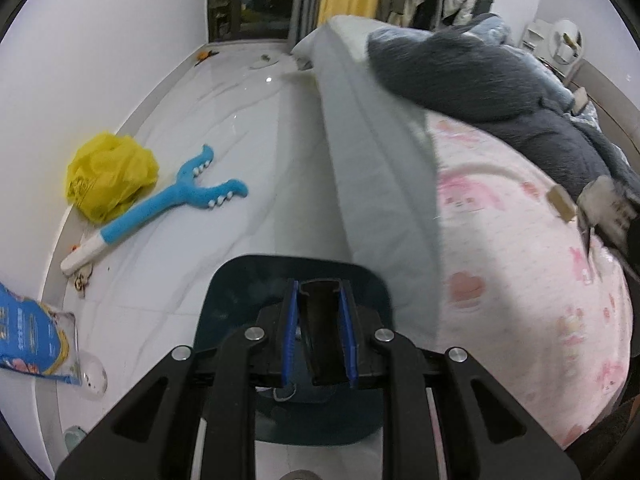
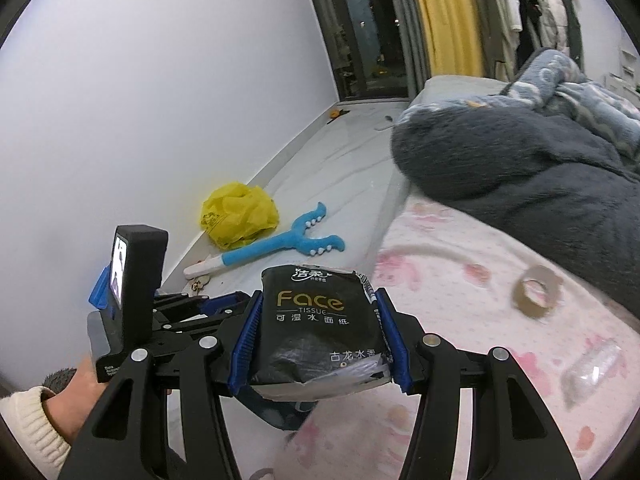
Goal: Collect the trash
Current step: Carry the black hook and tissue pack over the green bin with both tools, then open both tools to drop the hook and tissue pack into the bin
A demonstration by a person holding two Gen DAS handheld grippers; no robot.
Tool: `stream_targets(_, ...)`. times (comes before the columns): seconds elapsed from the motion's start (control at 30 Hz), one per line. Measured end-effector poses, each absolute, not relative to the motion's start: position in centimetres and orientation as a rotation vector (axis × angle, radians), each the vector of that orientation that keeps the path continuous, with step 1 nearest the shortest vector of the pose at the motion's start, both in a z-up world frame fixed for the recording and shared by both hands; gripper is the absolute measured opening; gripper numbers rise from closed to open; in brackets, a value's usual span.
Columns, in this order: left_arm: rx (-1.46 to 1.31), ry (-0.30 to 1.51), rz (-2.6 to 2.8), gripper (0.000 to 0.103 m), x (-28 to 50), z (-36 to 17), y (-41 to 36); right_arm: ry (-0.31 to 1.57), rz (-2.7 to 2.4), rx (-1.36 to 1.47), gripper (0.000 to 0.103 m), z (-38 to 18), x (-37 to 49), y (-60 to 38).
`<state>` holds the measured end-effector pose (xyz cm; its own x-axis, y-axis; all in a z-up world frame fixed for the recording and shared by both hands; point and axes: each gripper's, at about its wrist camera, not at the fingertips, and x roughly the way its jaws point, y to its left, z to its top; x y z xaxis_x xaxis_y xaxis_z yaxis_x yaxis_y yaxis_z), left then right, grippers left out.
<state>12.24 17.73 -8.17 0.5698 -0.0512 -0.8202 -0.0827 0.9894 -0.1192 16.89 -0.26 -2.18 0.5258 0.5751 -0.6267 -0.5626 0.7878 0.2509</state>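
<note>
My left gripper (image 1: 318, 300) is shut on the dark handle (image 1: 320, 332) of a dark teal dustpan (image 1: 224, 304) and holds it low over the white floor beside the bed. My right gripper (image 2: 318, 292) is shut on a black "Face" tissue pack (image 2: 316, 320) and holds it above the edge of the pink bed cover (image 2: 460, 320). A crumpled yellow plastic bag (image 1: 110, 176) lies on the floor by the wall; it also shows in the right wrist view (image 2: 238, 216). A tape roll (image 2: 536, 292) and a clear wrapper (image 2: 592, 364) lie on the bed.
A blue plush back scratcher (image 1: 172, 204) lies on the floor next to the yellow bag. A blue printed packet (image 1: 32, 340) lies at the left by the wall. A dark grey blanket (image 1: 500, 80) is heaped on the bed. The white wall (image 2: 140, 120) runs along the left.
</note>
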Motion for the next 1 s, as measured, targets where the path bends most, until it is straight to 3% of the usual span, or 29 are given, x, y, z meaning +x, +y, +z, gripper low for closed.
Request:
stream_targets(0.7,-0.302,1.276,0.002,0.023,11.8,-17.4,23.2,0.876,0.718,-0.064,0.055,-6.7,18.4,8.6)
stream_targets(0.83,-0.302,1.290,-0.001,0.048,11.4,-17.8,23.6,0.912,0.710,-0.089,0.055,-8.0,19.0,10.0)
stream_targets(1.0,-0.329,1.270,0.011,0.057,10.6,-17.4,24.9,0.962,0.690,-0.113,0.055,-10.1,19.4,11.5)
